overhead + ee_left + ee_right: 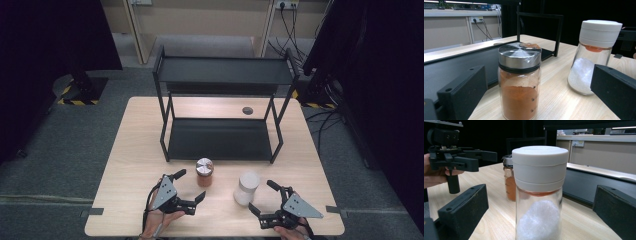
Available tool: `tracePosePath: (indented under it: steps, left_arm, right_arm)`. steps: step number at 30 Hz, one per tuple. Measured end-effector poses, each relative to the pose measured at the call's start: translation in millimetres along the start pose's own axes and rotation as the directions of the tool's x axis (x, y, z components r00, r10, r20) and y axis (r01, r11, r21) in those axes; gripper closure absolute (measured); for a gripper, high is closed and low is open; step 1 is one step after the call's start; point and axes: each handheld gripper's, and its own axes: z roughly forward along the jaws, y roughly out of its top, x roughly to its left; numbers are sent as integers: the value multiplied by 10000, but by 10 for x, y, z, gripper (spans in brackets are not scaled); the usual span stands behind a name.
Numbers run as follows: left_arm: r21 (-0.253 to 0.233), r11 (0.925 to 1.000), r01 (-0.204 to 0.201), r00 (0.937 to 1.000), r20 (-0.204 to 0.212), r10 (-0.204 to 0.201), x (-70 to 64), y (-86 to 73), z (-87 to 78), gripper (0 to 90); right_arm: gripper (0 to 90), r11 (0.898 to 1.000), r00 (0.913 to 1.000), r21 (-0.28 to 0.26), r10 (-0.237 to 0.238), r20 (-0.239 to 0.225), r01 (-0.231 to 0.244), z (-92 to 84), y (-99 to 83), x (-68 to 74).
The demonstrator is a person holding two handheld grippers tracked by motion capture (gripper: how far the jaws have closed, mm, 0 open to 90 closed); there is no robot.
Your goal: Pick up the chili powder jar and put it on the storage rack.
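Observation:
A glass jar of orange powder (204, 171) with a metal lid stands upright on the wooden table (135, 165), in front of the black rack. My left gripper (190, 185) is open just left of it. In the left gripper view the orange jar (519, 82) stands between the spread fingers (461, 92), untouched. To the right is a white-lidded jar of white grains (247, 188). My right gripper (262, 196) is open beside it. In the right gripper view the white-lidded jar (540, 195) stands close between the fingers (616, 210), with the orange jar (510, 182) behind it.
A black two-level metal rack (220, 140) stands across the middle of the table, both shelves bare. A dark round grommet (247, 110) sits in the tabletop behind it. Cables and stands lie on the floor at the far right.

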Motion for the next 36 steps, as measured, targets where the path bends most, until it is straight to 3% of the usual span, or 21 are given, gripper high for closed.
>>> tracePosePath:
  steps: [36]
  left_arm:
    - [680, 9977, 48, 9998, -215, -33, 164, 88, 388, 3]
  right_arm:
    - [2, 10000, 10000, -33, 36, -14, -36, -5, -2, -8]
